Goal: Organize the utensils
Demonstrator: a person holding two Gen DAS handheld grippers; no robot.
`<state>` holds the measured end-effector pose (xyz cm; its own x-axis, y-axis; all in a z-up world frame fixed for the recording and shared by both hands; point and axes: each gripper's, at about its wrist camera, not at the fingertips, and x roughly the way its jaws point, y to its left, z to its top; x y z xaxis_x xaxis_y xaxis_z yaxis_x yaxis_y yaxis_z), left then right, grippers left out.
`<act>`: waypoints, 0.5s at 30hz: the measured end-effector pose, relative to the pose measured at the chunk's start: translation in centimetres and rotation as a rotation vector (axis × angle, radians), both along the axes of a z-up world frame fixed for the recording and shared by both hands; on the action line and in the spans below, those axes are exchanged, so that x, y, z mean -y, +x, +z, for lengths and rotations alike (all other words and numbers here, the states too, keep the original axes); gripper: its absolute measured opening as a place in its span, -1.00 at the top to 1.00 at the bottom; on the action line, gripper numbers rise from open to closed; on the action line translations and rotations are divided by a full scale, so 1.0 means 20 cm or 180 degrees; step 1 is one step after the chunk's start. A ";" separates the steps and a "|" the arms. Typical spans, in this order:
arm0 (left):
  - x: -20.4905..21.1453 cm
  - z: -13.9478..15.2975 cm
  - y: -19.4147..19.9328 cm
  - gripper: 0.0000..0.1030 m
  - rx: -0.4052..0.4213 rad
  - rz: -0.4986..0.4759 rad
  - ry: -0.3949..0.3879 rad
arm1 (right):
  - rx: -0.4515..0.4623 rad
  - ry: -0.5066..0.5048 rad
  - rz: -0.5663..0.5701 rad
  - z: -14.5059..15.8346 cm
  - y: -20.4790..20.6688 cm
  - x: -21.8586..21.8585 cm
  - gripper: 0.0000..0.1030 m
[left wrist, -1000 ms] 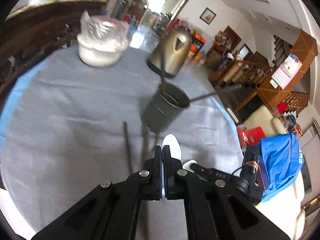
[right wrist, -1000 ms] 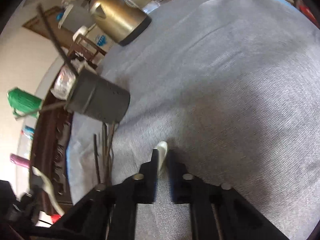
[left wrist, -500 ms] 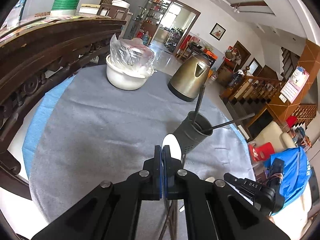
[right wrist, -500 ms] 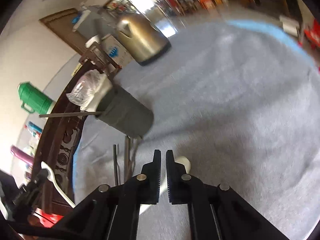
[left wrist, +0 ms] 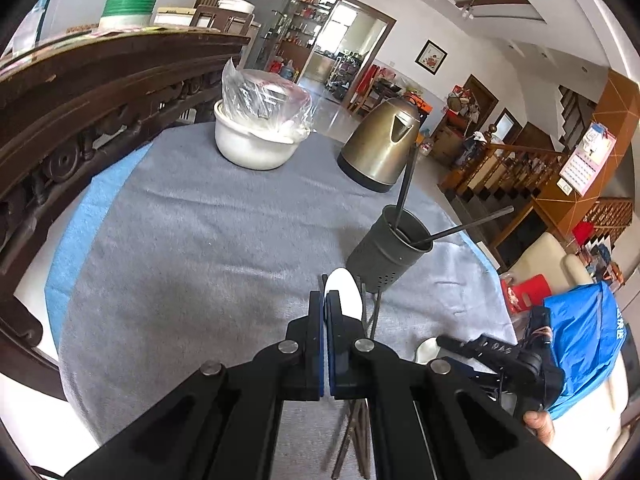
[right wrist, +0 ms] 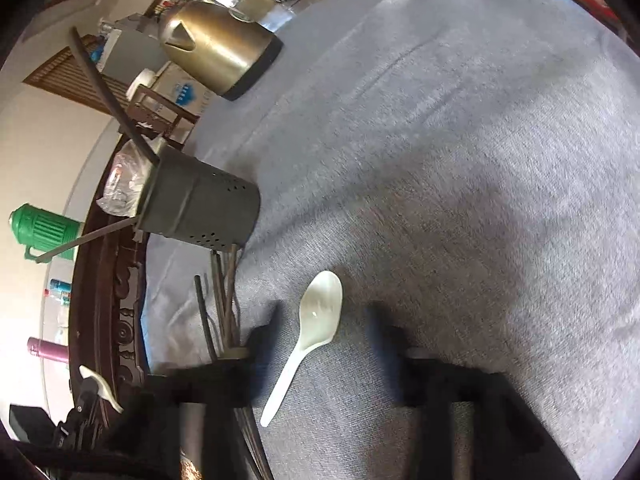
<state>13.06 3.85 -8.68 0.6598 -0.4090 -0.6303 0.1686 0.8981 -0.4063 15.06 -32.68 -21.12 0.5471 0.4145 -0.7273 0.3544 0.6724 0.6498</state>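
While its jaws have just been opening, the right gripper (right wrist: 320, 334) is seen blurred at the bottom of the right wrist view, its fingers spread wide to either side of a white plastic spoon (right wrist: 310, 330) that lies loose on the grey tablecloth (right wrist: 460, 160), touched by neither pad. The spoon's bowl is pointed toward the upper right and its handle toward the lower left of that frame. To the left of the spoon, several dark chopsticks (right wrist: 222, 304) are laid on the cloth, their far ends reaching the foot of a dark perforated utensil holder (right wrist: 200, 210), from which two more chopsticks stick out. A gold kettle (right wrist: 216, 46) is placed in the upper left. In the left wrist view, the left gripper (left wrist: 325, 300) is closed tight at lower centre, and a second white spoon (left wrist: 346, 294) is seen pinched at its tip, the bowl standing just above the fingers. Just beyond it, right of centre, the holder (left wrist: 390, 246) is found, with the kettle (left wrist: 382, 146) and a white bowl covered in plastic (left wrist: 260, 128) farther up the frame.
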 end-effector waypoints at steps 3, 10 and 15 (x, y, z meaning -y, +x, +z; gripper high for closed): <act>-0.02 -0.01 0.00 0.97 0.0014 -0.0012 0.0018 | -0.0033 -0.0194 0.0018 0.03 0.03 -0.06 -0.28; -0.10 -0.02 0.01 0.97 0.0026 0.0059 0.0012 | -0.0369 -0.1380 0.0185 0.09 0.20 -0.31 0.29; -0.18 -0.01 0.00 0.97 0.0060 0.0148 0.0041 | -0.0399 -0.2133 0.0252 0.09 0.24 -0.44 0.79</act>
<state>13.09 7.40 -8.84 0.6898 -0.3697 -0.6225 0.1342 0.9102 -0.3919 19.80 -23.98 -19.25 0.4288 -0.1117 -0.8965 0.3330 0.9420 0.0419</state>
